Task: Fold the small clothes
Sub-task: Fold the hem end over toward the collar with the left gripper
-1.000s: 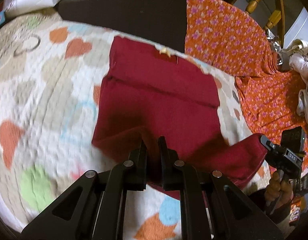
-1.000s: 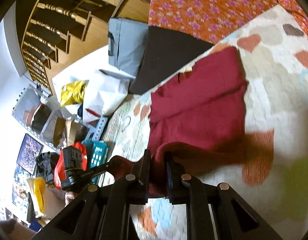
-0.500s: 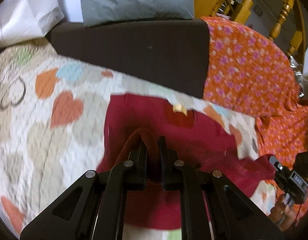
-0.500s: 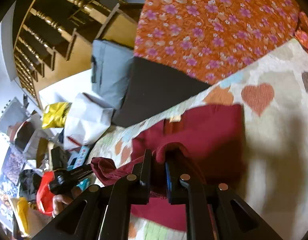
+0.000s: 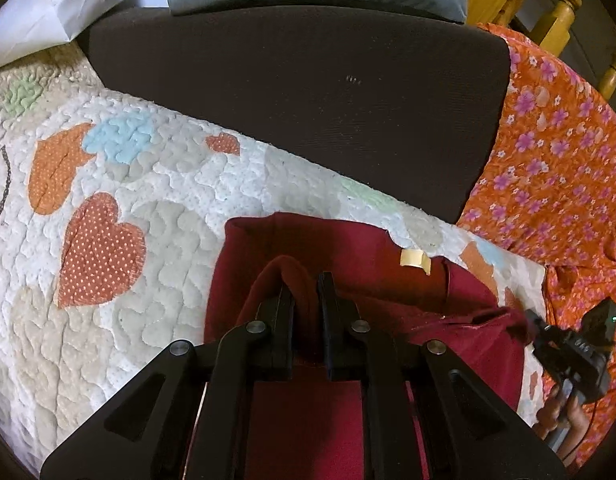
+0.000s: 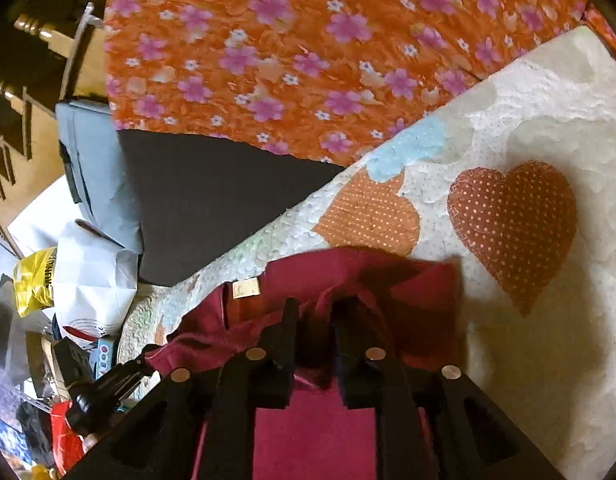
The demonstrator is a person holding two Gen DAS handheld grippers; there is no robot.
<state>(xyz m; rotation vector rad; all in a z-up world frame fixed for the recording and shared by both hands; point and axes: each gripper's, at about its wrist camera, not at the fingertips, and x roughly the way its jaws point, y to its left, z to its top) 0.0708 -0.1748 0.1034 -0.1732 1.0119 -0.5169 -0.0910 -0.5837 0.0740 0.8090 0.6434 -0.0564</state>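
Both grippers, left (image 5: 306, 280) and right (image 6: 315, 308), clench the red garment (image 5: 347, 280) near the quilt's (image 5: 108, 320) far edge; you lower its carried hem evenly, corners matched, before releasing.

Heart-patterned quilt (image 5: 156, 200), orange floral sheet (image 6: 308, 52), wooden spindles (image 5: 563, 12).

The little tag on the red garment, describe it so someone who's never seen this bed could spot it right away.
Start at the quilt with heart patches, where a dark red garment lies just short of the black cushion. Along the garment's far edge, toward the orange floral cloth, sits the tag. It is a small pale cream rectangle, the only light patch on the plain red fabric.
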